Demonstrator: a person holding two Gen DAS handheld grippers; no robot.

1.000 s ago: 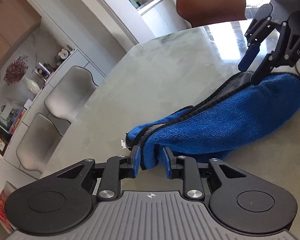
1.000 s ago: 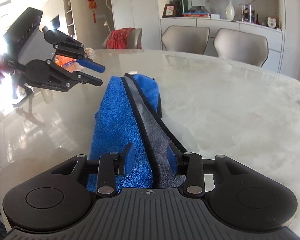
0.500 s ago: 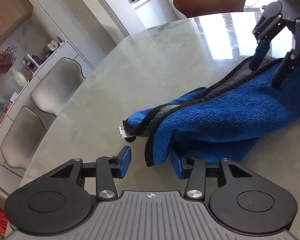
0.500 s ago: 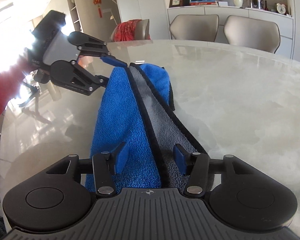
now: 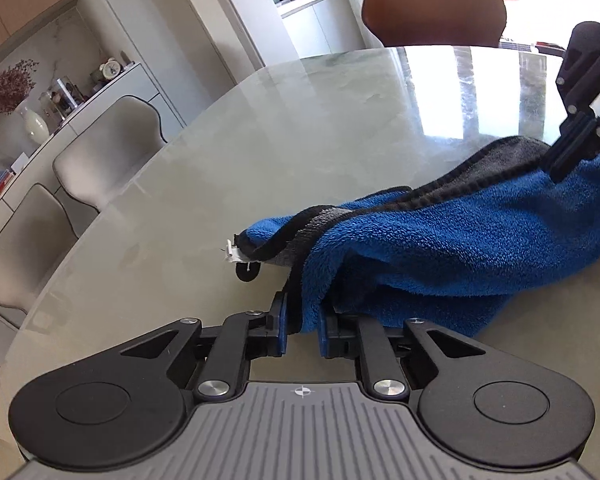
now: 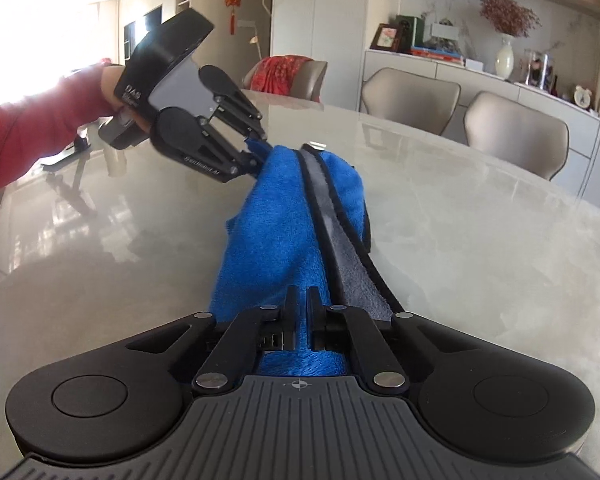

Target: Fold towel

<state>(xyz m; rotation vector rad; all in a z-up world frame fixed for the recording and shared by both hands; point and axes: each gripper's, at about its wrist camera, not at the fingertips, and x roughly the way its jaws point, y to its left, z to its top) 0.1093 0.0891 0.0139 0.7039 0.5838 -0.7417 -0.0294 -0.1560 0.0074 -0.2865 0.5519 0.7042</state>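
One towel (image 6: 284,216) lies on one counter (image 6: 460,232). Two tools work it: the left tool (image 5: 302,326) and the right tool (image 6: 302,320). Two grey chairs (image 6: 410,92) stand far right, plus one brown chair (image 5: 434,8).

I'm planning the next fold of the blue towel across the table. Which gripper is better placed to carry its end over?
Probably the left gripper: it is shut on the towel at the loose bunched end. The right gripper clamps the opposite end and could anchor it.
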